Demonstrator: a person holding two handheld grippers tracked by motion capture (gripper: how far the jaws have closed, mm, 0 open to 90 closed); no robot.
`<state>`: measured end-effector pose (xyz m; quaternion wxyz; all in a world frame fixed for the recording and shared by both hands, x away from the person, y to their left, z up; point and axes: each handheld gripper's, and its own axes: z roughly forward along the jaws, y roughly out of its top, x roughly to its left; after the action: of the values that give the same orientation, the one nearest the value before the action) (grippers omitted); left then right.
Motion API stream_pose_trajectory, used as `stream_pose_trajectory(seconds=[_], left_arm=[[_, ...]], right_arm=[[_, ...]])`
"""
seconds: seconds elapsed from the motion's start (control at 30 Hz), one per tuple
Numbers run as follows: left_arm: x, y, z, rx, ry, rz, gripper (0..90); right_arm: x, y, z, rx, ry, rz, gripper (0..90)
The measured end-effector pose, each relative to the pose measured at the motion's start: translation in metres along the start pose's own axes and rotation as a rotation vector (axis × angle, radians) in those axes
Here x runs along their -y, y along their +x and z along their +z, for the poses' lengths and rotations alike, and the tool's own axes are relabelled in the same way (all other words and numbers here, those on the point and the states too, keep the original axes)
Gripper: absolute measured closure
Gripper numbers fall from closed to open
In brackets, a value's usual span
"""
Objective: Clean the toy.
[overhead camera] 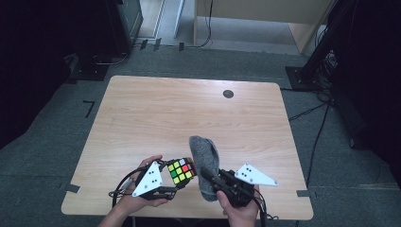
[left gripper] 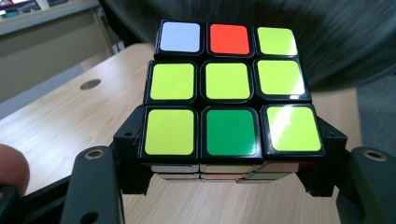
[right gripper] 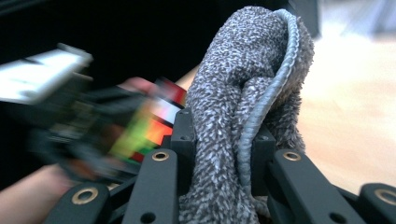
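A Rubik's cube (overhead camera: 181, 171) with a mostly yellow top face is held above the table's near edge. My left gripper (overhead camera: 172, 182) is shut on the cube (left gripper: 227, 109), its jaws pressing the lower sides. Just right of the cube hangs a grey towelling cloth (overhead camera: 205, 163), folded and bunched. My right gripper (overhead camera: 215, 182) is shut on the cloth (right gripper: 243, 121), which rises between its jaws. The cloth's left edge sits close against the cube; whether they touch I cannot tell. In the right gripper view the cube (right gripper: 149, 126) and left hand appear blurred at the left.
The wooden table (overhead camera: 189, 113) has a small dark round hole (overhead camera: 228, 93) near its far edge. Grey carpet surrounds it, with cables and dark stands at the right and back left.
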<state>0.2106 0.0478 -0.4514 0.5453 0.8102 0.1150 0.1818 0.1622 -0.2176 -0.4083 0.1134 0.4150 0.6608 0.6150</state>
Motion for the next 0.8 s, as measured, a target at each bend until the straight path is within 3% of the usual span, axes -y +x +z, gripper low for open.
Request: stream_pose_trajectory(seconds=[0.07,0.13,0.2,0.3,0.37,0.47,0.53,0.63,0.73,0.8], left_arm=[[0.000,-0.005,0.005,-0.006,0.026,0.023,33.8],[-0.002,-0.011,0.009,-0.006,0.048,0.045,33.8],[-0.004,-0.017,0.012,-0.014,0.061,0.064,33.8],[-0.005,-0.021,0.015,-0.041,0.095,0.102,33.9],[-0.004,-0.021,0.015,-0.046,0.106,0.103,33.9],[-0.004,-0.019,0.015,-0.048,0.105,0.098,33.9],[-0.004,-0.019,0.016,-0.048,0.105,0.092,33.9],[-0.005,-0.022,0.017,-0.046,0.109,0.093,33.9],[-0.005,-0.022,0.018,-0.040,0.124,0.086,33.9],[-0.007,-0.023,0.017,-0.038,0.114,0.085,33.9]], right_arm=[[-0.004,0.021,0.001,-0.067,-0.016,-0.079,70.7],[-0.003,0.032,0.005,-0.089,0.012,-0.105,70.5],[0.002,0.036,0.014,-0.101,0.071,-0.078,70.6],[0.012,0.030,0.023,-0.113,0.108,-0.023,70.9],[0.011,0.025,0.022,-0.085,0.099,-0.010,70.9],[0.005,0.017,0.012,-0.001,0.032,0.017,70.6],[0.005,0.017,0.010,-0.008,0.029,0.011,70.5],[0.011,0.029,0.021,-0.064,0.083,-0.027,69.6],[0.016,0.035,0.028,-0.039,0.108,-0.062,69.0],[0.011,0.027,0.021,-0.003,0.064,-0.021,69.7]])
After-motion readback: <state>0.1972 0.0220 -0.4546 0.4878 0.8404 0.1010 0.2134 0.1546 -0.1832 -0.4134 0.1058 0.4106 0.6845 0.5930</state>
